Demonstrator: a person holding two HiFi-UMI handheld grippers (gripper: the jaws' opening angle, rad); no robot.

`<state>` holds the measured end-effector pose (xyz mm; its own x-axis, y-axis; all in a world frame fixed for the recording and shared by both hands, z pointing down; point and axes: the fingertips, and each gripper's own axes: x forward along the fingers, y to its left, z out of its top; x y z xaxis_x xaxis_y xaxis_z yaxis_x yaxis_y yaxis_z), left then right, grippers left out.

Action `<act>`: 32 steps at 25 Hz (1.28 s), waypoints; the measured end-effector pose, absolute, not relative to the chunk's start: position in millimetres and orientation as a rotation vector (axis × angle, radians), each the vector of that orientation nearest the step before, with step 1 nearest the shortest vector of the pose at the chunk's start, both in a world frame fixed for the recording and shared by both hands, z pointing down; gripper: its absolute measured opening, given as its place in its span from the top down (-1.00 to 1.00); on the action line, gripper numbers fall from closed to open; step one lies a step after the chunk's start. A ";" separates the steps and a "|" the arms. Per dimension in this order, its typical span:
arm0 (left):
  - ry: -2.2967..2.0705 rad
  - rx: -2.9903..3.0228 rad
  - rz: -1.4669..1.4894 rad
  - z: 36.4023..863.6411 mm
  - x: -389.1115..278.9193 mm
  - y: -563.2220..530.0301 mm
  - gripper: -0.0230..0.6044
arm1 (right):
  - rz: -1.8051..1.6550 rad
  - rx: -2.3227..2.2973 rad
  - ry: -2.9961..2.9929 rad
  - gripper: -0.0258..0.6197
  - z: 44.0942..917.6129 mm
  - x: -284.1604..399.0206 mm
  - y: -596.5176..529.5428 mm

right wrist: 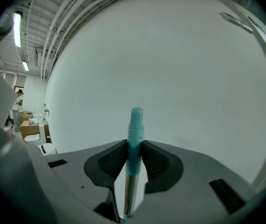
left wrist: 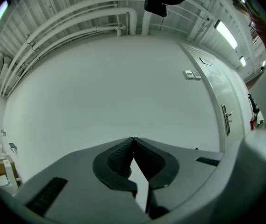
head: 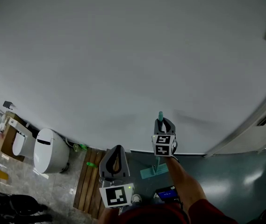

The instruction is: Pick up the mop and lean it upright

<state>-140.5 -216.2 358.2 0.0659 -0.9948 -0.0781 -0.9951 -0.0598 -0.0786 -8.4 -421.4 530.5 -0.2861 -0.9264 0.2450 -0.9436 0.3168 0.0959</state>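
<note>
The mop stands upright in front of a white wall (head: 123, 55). Its teal handle tip (head: 160, 115) shows above my right gripper (head: 164, 121), and its flat teal head (head: 152, 171) lies on the dark floor below. In the right gripper view the teal grip (right wrist: 136, 120) sits between the pads, with the metal shaft (right wrist: 130, 195) running down from it. My right gripper (right wrist: 133, 144) is shut on that grip. My left gripper (head: 116, 149) hangs lower and to the left, apart from the mop. Its jaws (left wrist: 133, 140) meet at the tips with nothing between them.
A white toilet (head: 48, 149) and cardboard boxes (head: 9, 136) stand at the left. A wooden slatted platform (head: 89, 183) lies beside the dark floor (head: 226, 176). A door with a handle (left wrist: 226, 115) is on the right. A person (right wrist: 18, 99) stands far off.
</note>
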 end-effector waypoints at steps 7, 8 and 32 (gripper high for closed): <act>2.089 -2.196 -0.009 358.3 -146.4 -221.0 0.88 | 0.086 1.669 -2.308 0.57 534.7 -20.1 -443.2; 2.088 -2.194 -0.015 359.5 -145.5 -221.5 0.88 | 0.087 1.668 -2.304 0.57 536.1 -20.4 -445.6; 2.095 -2.190 -0.012 375.4 -95.5 -193.2 0.88 | 0.052 1.680 -2.274 0.53 541.5 20.3 -441.4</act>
